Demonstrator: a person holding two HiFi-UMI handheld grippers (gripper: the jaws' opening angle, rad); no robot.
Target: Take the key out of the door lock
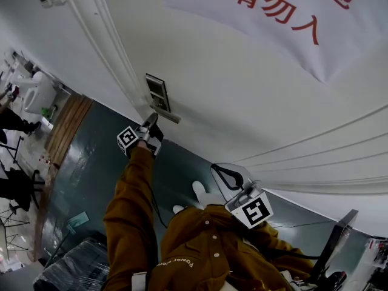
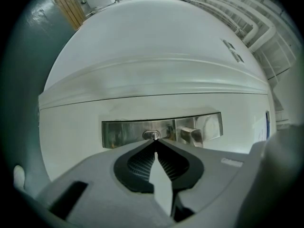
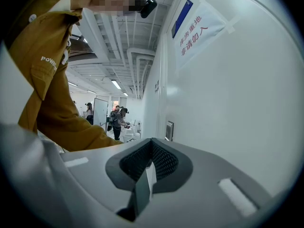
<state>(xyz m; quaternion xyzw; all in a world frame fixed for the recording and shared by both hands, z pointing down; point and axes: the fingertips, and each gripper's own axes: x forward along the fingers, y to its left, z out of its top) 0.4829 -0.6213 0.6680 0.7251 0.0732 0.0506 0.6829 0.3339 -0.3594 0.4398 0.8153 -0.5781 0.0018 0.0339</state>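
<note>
Jaws are pressed together on the left gripper (image 2: 155, 142), tips at the one lock plate (image 2: 118, 132), and the right gripper (image 3: 151, 148).

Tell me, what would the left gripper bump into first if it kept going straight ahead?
Most likely the oval keyhole on the shiny lock plate: the left gripper has its closed tips pointing right at it, nearly touching. Whether a key sticks out there is too small to tell.

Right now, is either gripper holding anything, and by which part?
Left gripper seems to pinch the key by its head at the lock; right gripper, shut, holds nothing.
</note>
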